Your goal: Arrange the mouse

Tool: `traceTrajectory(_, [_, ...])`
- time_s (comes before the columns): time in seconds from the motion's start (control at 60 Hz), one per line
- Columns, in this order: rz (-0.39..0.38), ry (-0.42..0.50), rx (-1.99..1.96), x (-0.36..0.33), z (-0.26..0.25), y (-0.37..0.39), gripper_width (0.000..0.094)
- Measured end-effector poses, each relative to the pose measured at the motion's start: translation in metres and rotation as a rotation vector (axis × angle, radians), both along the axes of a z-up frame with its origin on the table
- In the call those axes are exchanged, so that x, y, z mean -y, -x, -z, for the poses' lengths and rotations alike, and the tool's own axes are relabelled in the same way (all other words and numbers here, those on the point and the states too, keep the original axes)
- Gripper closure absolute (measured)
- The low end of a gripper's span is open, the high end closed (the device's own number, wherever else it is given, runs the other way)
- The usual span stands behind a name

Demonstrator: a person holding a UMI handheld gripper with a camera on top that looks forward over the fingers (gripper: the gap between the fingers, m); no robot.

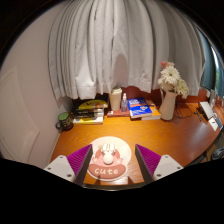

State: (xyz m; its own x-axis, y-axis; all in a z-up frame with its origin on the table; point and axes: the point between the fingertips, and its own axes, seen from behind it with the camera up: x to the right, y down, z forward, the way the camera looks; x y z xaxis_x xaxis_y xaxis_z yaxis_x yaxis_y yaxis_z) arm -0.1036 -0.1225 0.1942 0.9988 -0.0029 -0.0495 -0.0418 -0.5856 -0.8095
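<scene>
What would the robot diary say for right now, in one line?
tool: open | mouse: on desk, between fingers, gaps either side | ahead: books, flower vase

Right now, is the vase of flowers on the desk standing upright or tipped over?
Upright. The pale ceramic vase stands on its base on the wooden desk, with pale flowers rising from its top, beyond the claw.

The mouse (106, 158) is pink and white, with a printed cartoon face and dark letters on its front; the pads (80, 157) on the fingers are purple. The table (150, 136) is orange-brown wood; the curtain (110, 45) is white; the books (141, 108) have blue covers.
</scene>
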Motion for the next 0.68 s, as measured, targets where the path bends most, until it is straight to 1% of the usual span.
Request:
traceTrajectory(0.167, [-0.03,-0.027,0.015,0.055,-0.019,-0.01,0.0086])
traceTrajectory(0.333, [-0.048,-0.048,0.035,0.089,-0.024,-0.023,0.0087])
traceTrajectory(0.417, [-0.05,-0.043,0.024,0.101,-0.023,-0.027,0.0087])
traceTrajectory(0.683, [-0.042,-0.067,0.015,0.121,-0.03,-0.048,0.0087])
